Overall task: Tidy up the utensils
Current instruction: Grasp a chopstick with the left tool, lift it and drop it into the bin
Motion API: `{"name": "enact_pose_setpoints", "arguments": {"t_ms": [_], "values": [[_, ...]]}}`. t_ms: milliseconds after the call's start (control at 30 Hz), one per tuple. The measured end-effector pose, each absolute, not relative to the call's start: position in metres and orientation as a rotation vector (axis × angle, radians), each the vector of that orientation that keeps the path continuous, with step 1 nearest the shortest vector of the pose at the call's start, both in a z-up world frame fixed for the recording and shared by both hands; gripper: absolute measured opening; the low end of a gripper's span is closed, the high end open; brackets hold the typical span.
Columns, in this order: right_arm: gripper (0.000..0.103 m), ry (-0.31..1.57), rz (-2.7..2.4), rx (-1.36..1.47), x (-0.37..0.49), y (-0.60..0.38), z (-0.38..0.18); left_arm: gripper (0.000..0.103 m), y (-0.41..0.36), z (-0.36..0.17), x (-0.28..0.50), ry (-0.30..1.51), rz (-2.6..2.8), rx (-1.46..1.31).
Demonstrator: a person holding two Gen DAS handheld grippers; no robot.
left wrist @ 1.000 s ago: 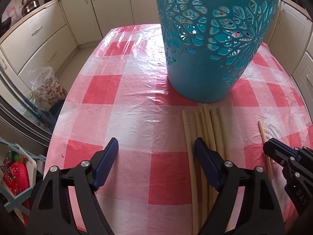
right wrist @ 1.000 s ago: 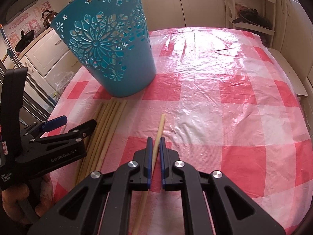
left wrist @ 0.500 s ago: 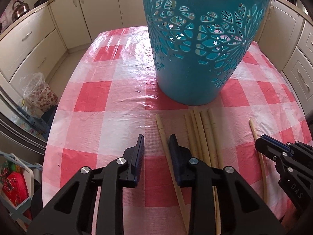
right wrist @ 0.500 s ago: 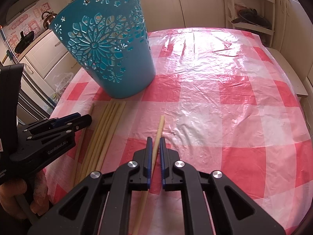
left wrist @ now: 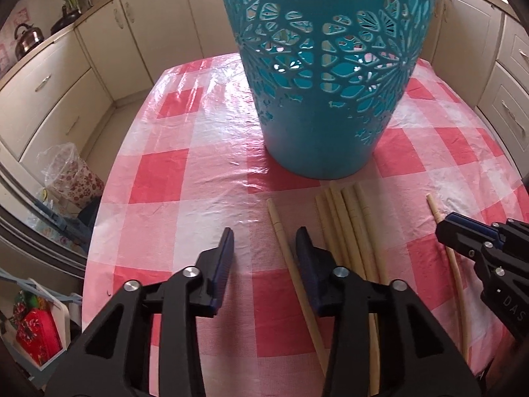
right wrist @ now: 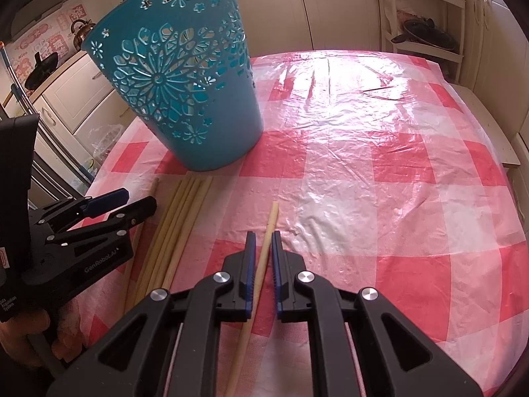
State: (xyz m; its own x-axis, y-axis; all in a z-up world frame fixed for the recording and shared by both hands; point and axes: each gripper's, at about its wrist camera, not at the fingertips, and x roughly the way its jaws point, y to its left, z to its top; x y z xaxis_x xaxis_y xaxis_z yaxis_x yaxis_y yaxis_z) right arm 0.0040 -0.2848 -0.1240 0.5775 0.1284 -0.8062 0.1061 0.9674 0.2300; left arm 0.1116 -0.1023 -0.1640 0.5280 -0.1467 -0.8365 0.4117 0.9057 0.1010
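My right gripper (right wrist: 263,258) has its blue-padded fingers (right wrist: 248,261) drawn close around a single chopstick (right wrist: 261,261); thin slivers of cloth show on both sides of it, so I cannot tell whether the pads actually pinch it. The stick is pale, straw-coloured and round, running from under the gripper body forward to a blunt tip just beyond the fingers, lying flat on the tablecloth (right wrist: 380,198).

My left gripper (left wrist: 264,254) is spread wide, holding nothing. Another pale chopstick (left wrist: 287,251) lies slantwise in that gap, closer to the right-hand finger (left wrist: 305,251), its squared tip pointing toward the basket. Just beside it on the right sits a bundle of chopsticks (left wrist: 347,225), several side by side and touching, ends roughly level near the basket's foot. They look the same: smooth, light bamboo tone, slightly tapered.

Beyond the sticks stands the teal basket (left wrist: 324,99), upright on the red-and-white checked cloth, its wall pierced with flower-shaped cutouts. The cloth is covered by glossy, wrinkled clear plastic.

Cream kitchen cabinets (left wrist: 49,92) surround the table, with a kettle (left wrist: 28,38) on the counter at left.
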Motion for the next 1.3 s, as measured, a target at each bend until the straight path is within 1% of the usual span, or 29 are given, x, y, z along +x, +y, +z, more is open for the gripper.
{"name": "enact_pose_setpoints", "arguments": {"t_ms": [33,67,133,233,400,533,700,833,1067,1167,1300], "values": [[0.016,0.956,0.016,0.261,0.005,-0.284,-0.124,0.016,-0.104,-0.164,0.111,0.964,-0.364,0.301],[0.017,0.954,0.018,0.255,0.004,-0.283,-0.124,0.008,-0.106,-0.164,0.11,0.964,-0.368,0.307],[0.021,0.95,0.02,0.238,0.005,-0.28,-0.124,0.005,-0.107,-0.163,0.108,0.967,-0.376,0.307],[0.022,0.946,0.02,0.222,0.006,-0.278,-0.124,0.005,-0.099,-0.16,0.106,0.98,-0.386,0.277],[0.024,0.94,0.018,0.207,0.007,-0.274,-0.125,0.005,-0.083,-0.142,0.099,0.948,-0.395,0.242],[0.027,0.934,0.019,0.19,0.006,-0.269,-0.125,0.005,-0.074,-0.122,0.091,0.908,-0.405,0.22],[0.027,0.929,0.018,0.191,0.006,-0.269,-0.125,0.005,-0.064,-0.094,0.08,0.857,-0.426,0.185],[0.027,0.925,0.016,0.199,0.004,-0.271,-0.125,0.005,-0.053,-0.06,0.072,0.817,-0.466,0.106],[0.027,0.923,0.015,0.203,0.002,-0.274,-0.124,0.005,-0.033,0.024,0.069,0.662,-0.52,-0.017],[0.028,0.923,0.018,0.205,0.003,-0.274,-0.124,0.005,-0.038,0.058,0.073,0.561,-0.537,-0.048],[0.03,0.922,0.023,0.207,0.002,-0.275,-0.124,0.005,-0.06,0.088,0.084,0.41,-0.535,-0.073]]}}
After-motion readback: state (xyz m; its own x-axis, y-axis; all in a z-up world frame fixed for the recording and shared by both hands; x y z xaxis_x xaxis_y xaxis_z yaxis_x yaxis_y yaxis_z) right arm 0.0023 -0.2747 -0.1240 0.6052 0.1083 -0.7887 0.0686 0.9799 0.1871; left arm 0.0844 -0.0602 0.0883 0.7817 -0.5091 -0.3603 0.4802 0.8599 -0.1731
